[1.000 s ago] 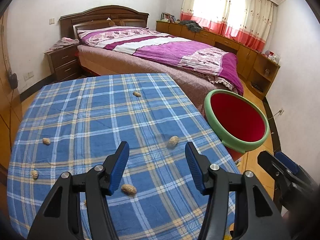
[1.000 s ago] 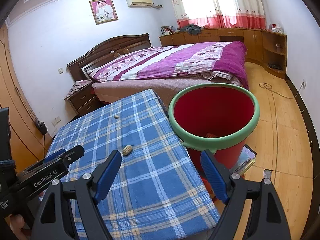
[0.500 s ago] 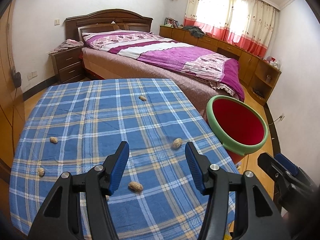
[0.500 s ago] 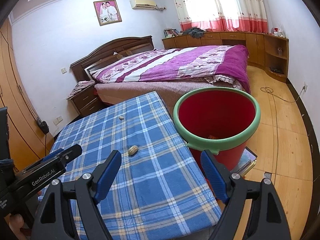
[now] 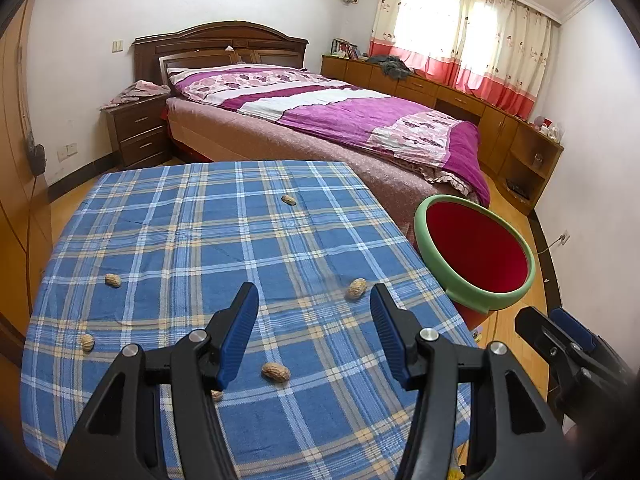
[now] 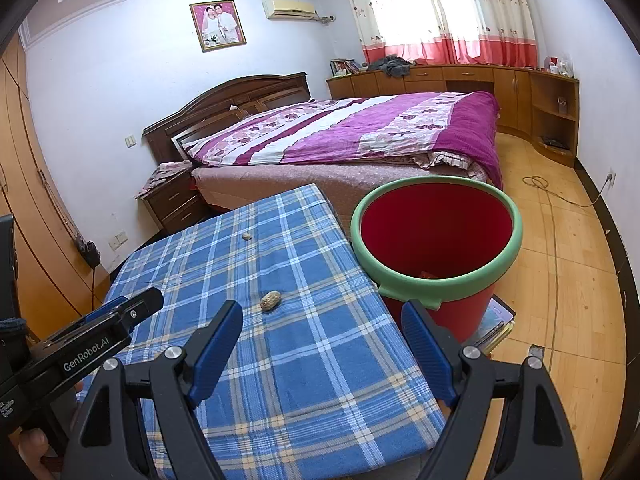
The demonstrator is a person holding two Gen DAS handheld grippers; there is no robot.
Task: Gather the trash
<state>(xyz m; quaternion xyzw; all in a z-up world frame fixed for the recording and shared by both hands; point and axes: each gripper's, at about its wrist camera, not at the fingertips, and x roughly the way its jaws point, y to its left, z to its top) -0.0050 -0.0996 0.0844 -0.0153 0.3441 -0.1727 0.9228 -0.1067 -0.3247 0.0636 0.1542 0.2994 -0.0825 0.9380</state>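
The right gripper (image 6: pixel 322 336) is held open and empty above the blue checked tablecloth (image 6: pixel 320 380). 2 peanut shells (image 6: pixel 270 300) are seen there; the red bin (image 6: pixel 436 236) is positioned just beside.

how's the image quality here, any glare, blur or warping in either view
Left wrist view: sharp, the window blown out white behind the curtains, fisheye bowing the walls and the plaid tablecloth, dark corners. Right wrist view: also sharp, the window overexposed, the ceiling moulding curved, soft even light with only faint shadows under the peanut and the red bin.
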